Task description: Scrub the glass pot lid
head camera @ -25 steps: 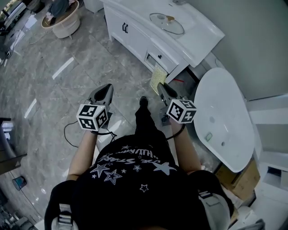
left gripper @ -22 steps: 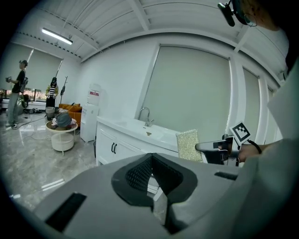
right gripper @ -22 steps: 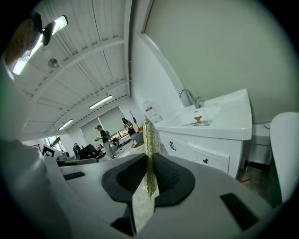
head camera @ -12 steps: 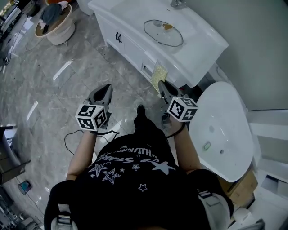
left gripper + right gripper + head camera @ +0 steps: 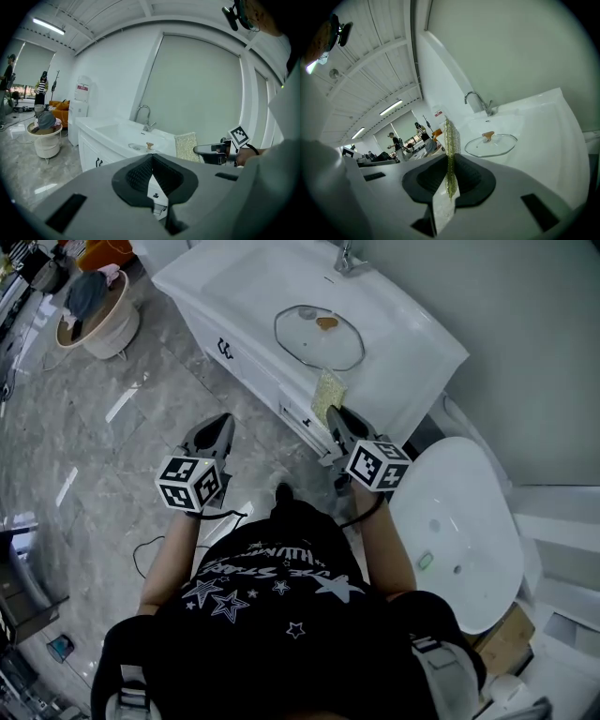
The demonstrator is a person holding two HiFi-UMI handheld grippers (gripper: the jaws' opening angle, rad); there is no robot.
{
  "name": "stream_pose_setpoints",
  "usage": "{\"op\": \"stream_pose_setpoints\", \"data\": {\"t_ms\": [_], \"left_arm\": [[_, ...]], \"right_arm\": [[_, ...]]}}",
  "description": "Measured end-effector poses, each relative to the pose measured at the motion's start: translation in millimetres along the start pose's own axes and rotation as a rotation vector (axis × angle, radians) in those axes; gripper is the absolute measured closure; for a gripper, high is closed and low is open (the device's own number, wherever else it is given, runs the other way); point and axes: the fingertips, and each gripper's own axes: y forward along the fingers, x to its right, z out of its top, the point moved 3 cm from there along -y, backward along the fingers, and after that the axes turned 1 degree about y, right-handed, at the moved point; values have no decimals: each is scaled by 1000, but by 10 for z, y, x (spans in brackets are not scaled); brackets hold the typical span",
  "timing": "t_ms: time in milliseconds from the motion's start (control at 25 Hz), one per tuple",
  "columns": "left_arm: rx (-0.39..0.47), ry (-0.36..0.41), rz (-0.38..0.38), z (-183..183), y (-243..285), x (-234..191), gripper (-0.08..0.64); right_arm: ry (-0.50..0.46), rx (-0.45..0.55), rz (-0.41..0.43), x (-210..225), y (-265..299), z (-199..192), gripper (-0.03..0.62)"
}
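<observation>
Where the grey marble floor [image 5: 122, 427] runs up to the wall, just ahead of both pairs of jaws: a white vanity [image 5: 412, 343] with a chrome faucet [image 5: 347, 259]. Lying flat on the vanity top, ahead of the right jaws and on the near side of the faucet: the glass pot lid [image 5: 319, 337], wooden knob up, touched by neither tool. Off to the right of the right jaws, a white bathtub [image 5: 459, 531]. Far beyond the left jaws, a round tub of clothes [image 5: 94, 310].

Cut off by the frame edge: the bathtub's far end. Too small to make out: distant figures [image 5: 393, 140] in a lit room.

Clamped shut in the right gripper [image 5: 333, 413], standing edge-on between its jaws: a yellow-green scouring pad [image 5: 327, 392], covering part of the vanity's front edge. Closed together on nothing: the left gripper [image 5: 223, 423], level with the right and well apart from it. Below both, hiding the floor underfoot: a dark star-printed shirt [image 5: 272, 587].
</observation>
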Motion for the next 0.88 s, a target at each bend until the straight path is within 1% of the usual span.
{"op": "stream_pose_setpoints", "data": {"t_ms": [280, 520, 760, 880], "left_arm": [[2, -17, 9, 224, 569, -124, 552], [-2, -28, 8, 353, 825, -184, 552], [-6, -18, -18, 475, 1023, -295, 552], [-12, -11, -45, 552, 1235, -398, 551]], "right_arm": [[17, -9, -4, 392, 362, 328, 537], [28, -3, -8, 567, 570, 515, 537], [41, -11, -51, 667, 693, 555, 537], [38, -9, -89, 754, 783, 628, 537]]}}
